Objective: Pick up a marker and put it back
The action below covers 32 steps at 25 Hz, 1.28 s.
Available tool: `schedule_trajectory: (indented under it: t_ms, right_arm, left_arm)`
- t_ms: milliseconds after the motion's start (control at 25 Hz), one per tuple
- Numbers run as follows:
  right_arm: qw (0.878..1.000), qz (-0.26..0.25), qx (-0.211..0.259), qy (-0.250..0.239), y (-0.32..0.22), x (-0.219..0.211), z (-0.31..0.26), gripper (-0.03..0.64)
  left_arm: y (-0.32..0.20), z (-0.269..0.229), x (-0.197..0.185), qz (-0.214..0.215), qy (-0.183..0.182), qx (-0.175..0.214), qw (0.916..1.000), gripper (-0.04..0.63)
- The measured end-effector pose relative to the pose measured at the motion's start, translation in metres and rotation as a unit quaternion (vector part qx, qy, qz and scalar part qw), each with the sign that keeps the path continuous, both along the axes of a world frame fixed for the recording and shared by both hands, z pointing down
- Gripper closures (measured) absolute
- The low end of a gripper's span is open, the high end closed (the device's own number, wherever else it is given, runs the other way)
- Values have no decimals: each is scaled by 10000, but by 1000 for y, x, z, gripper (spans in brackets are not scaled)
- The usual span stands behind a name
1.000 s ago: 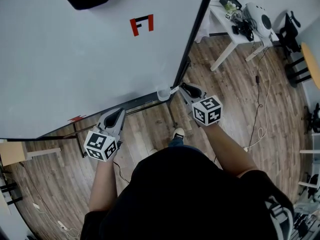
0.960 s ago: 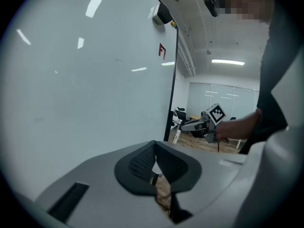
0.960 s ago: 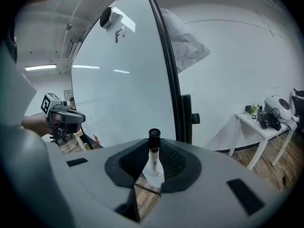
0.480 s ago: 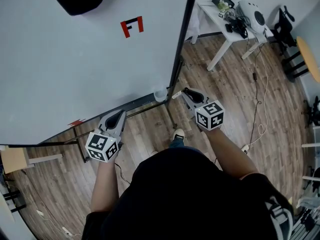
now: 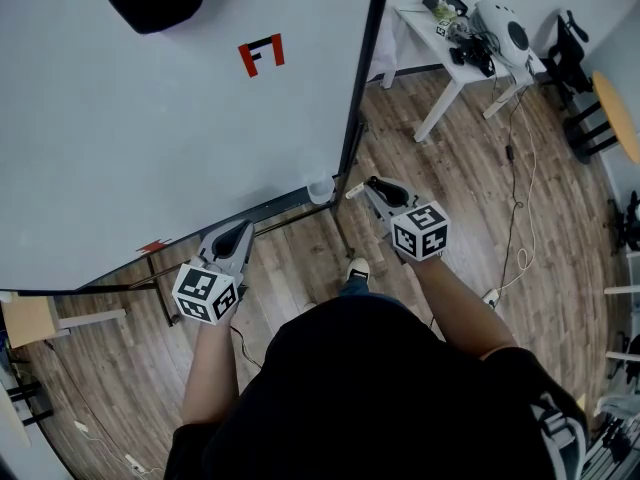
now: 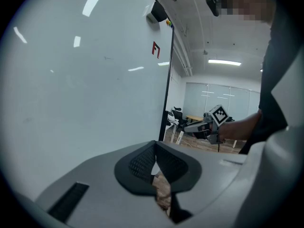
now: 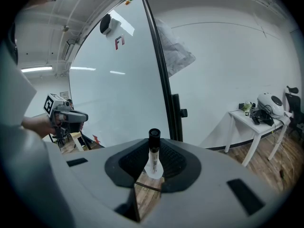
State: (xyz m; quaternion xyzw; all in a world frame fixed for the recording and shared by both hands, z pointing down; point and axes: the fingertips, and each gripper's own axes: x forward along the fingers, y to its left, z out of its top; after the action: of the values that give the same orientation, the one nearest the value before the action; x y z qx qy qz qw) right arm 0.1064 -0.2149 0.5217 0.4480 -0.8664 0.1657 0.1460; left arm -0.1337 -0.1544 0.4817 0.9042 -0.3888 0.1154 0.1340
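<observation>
The right gripper view is plainly showing one marker clamped in the right gripper; the left gripper is sitting clenched, empty.

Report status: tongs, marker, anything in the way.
Left tongs shut, empty. Right tongs clamped on marker, black end forward. Cup on whiteboard ledge near marker, nothing between.

right claw: grips marker, just beside cup | left claw: near whiteboard
</observation>
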Motion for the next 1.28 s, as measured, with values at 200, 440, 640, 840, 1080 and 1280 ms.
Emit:
schedule_trajectory:
  t_ms: [200,440,640,840,1080,1280]
  right_arm:
    - [10000,-54,-20,18,-3,-4,3,555]
    - [9999,-144,-54,2,-12,-11,7,555]
    - [9996,-273,-99,-34,-24,-20,12,557]
    - [9990,-403,-183,-31,-38,-30,21,556]
    - [9977,-587,-349,28,-53,-43,43,557]
    - [9959,-747,-500,115,-60,-53,65,557]
  left_arm:
    - [1,3,0,-23,-5,-36,10000,584]
    - [-2,6,-4,-89,-3,-92,9999,584]
    - [-8,11,-7,-177,-3,-158,9997,584]
    - [-14,17,-9,-264,-3,-242,9994,584]
    - [-22,21,-12,-376,-19,-297,9988,584]
    - [-24,27,-16,-481,-34,-392,9981,584]
